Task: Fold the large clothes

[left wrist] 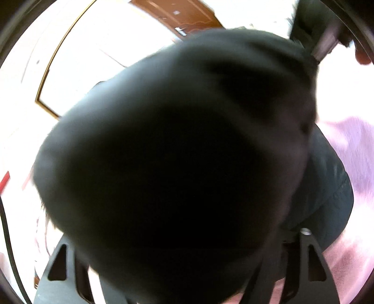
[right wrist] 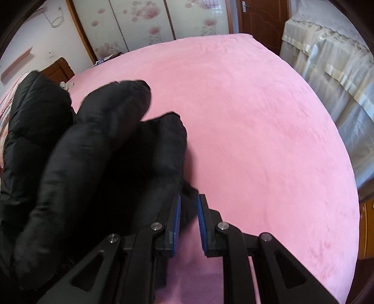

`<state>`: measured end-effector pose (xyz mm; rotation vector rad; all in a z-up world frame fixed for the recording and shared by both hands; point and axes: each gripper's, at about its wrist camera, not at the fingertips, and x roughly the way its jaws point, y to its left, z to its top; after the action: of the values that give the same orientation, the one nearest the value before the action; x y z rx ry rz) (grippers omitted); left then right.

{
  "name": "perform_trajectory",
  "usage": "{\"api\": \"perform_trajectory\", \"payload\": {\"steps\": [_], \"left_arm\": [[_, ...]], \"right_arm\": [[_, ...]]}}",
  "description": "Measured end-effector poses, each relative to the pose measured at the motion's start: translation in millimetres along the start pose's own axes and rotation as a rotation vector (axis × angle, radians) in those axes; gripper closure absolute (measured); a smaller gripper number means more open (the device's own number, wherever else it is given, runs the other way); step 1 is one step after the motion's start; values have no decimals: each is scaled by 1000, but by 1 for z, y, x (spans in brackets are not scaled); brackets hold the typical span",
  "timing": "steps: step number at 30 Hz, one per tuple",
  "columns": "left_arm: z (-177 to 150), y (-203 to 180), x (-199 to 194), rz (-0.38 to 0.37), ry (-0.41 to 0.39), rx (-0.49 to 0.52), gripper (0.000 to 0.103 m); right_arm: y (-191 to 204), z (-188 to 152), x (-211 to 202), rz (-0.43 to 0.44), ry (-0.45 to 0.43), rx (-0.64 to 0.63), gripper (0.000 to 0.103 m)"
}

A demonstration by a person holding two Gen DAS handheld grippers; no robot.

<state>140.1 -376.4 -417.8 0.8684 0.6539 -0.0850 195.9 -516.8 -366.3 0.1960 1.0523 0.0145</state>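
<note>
A black puffy down jacket (right wrist: 77,163) hangs bunched at the left of the right wrist view, above the pink bed (right wrist: 245,121). My right gripper (right wrist: 188,203) is shut on a fold of the jacket's edge between its blue pads (right wrist: 201,219). In the left wrist view the jacket (left wrist: 175,152) fills almost the whole frame, close and blurred. My left gripper's fingertips are hidden behind the fabric; only the finger bases (left wrist: 311,264) show at the bottom. The right gripper (left wrist: 323,50) shows at the top right, holding the jacket's far edge.
The pink blanket covers the whole bed. A flowered wardrobe (right wrist: 149,25) and a brown door (right wrist: 259,21) stand behind it. A covered piece of furniture (right wrist: 327,70) is at the right. A wooden headboard (right wrist: 58,70) is at the far left.
</note>
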Motion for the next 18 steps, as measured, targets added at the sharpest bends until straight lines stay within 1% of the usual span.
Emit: {"api": "perform_trajectory", "payload": {"steps": [2,4,7,10,13,14,17,18], "left_arm": [[-1,-7,0,7,-5,30,24],[-3,-10,0,-2,-12,46,21],[-6,-10,2,-13,-11,70,17],[-11,-9,3,-27,-20,99,13],[-17,-6,2,-46,-37,118,11],[-19,-3,2,-58,-40,123,11],[-24,9,-1,-121,-47,126,11],[-26,12,-4,-147,-51,131,11]], "right_arm": [[-2,-4,-7,6,4,23,80],[-4,2,-5,24,-1,57,76],[-9,5,-14,72,-14,84,75],[-13,13,-29,151,-30,76,75],[-2,23,-44,252,-39,26,75],[9,26,-51,289,-44,-9,75],[31,33,-48,344,-20,-100,76],[37,34,-44,346,-11,-129,76]]}}
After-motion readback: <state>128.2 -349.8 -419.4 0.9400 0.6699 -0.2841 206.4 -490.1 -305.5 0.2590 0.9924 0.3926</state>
